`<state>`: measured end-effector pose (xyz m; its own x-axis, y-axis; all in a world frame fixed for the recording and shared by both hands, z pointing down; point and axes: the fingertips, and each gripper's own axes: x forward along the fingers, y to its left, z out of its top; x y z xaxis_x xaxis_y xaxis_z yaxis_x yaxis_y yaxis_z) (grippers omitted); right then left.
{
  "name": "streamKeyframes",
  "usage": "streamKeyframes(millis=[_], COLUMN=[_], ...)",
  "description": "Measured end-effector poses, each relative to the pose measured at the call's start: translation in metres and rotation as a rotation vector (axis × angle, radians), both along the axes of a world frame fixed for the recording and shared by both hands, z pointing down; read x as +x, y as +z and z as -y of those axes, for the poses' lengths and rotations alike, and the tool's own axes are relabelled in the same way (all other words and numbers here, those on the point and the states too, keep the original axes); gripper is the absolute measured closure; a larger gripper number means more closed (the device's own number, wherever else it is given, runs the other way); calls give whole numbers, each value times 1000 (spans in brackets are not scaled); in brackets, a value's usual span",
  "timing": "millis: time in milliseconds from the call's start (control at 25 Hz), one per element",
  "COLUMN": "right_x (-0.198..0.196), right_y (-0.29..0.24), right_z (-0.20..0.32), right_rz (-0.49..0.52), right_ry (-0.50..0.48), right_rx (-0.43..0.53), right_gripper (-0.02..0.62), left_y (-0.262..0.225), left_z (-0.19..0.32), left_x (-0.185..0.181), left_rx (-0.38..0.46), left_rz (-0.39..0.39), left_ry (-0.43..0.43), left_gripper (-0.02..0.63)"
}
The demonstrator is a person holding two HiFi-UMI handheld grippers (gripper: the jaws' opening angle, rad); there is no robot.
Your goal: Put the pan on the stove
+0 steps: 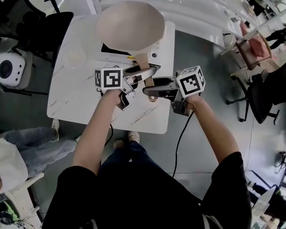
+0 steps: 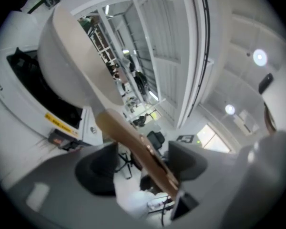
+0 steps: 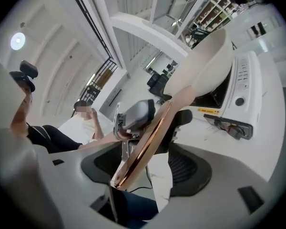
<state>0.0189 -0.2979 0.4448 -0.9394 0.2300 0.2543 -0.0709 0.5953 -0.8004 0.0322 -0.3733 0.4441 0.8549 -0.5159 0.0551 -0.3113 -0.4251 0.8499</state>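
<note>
Pan [image 1: 129, 25] looks seated on stove [image 1: 155, 50] at 12 o'clock; left gripper [image 1: 142, 74] and right gripper [image 1: 155, 86] released, handle [image 1: 142, 61] loose between jaws: best withdraw toward 6 o'clock without nudging.

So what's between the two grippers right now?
The pan's handle, inside the open jaws of the left gripper and right gripper; the head view shows it.

Right gripper [image 3: 147, 171]: jaws apart, pan handle [image 3: 150, 132] between them, clear of both pads. The pan [image 3: 207, 66] sits over the stove [image 3: 250, 92].
</note>
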Motion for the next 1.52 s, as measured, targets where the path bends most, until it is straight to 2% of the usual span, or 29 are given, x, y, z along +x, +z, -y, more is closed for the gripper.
streamKeyframes(millis=[120, 360, 520, 560, 600, 680, 720, 920, 1120, 1320, 1520], right_x=[14, 35, 48, 51, 54, 58, 60, 65, 70, 72, 68], right_y=[-4, -8, -13, -16, -19, -29, -35, -67, -94, -125, -145], right_z=[-2, -2, -12, -14, -17, -20, -21, -35, -61, -94, -120], right_rz=[1, -12, 19, 19, 15, 6, -1, -69, -178, -215, -227], right_ry=[92, 301, 453, 490, 523, 579, 609, 792, 903, 978, 998], right_rx=[16, 87, 95, 118, 151, 222, 257, 463, 753, 978, 1071], right_gripper=[337, 339, 354, 416, 485, 519, 535, 568, 572, 572, 572], left_y=[0, -4, -15, -18, -21, -29, -34, -59, -81, -100, -116], left_z=[-13, -38, -57, -62, -68, -80, -85, -113, -143, -176, -202], left_x=[-12, -37, -49, -50, -50, -50, -50, -56, -62, -67, -71], left_rx=[10, 45, 100, 120, 144, 202, 231, 342, 436, 517, 571], left_rz=[19, 85, 134, 163, 196, 278, 320, 502, 683, 767, 803], left_ry=[-24, -100, -163, -172, -178, -198, -213, -301, -383, -457, -502], left_gripper=[285, 384, 520, 543, 556, 598, 598, 598, 598, 598, 598])
